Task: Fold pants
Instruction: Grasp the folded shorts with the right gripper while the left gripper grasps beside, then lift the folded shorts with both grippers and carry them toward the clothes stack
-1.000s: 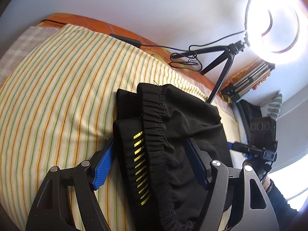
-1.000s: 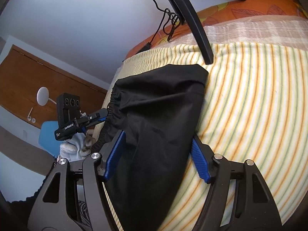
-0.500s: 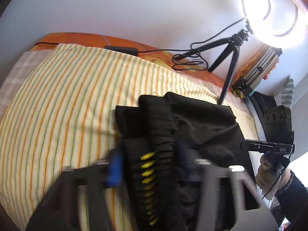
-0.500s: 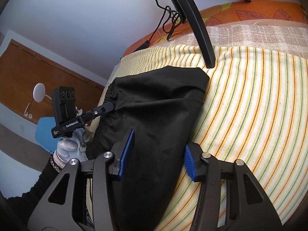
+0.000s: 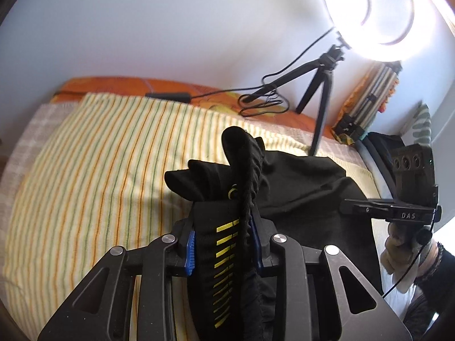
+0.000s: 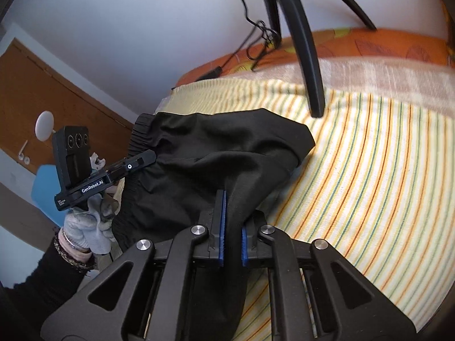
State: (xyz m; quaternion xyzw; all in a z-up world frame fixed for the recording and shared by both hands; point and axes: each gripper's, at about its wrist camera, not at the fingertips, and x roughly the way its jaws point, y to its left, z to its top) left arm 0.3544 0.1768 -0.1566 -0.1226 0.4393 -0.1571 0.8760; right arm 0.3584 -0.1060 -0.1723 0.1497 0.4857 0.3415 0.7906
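Pinching black pants [image 5: 298,187]: left hand-held gripper [image 5: 221,247] clamped on waistband bundle, right hand-held gripper [image 6: 231,244] clamped on cloth edge. Advice: lift both level, keep fabric taut over striped bed [image 5: 108,153].

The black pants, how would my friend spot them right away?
Look at the striped bedspread on the bed. The black pants lie bunched on it, pinched between both grippers' blue fingers. Nothing else there is black cloth with small yellow dashes.
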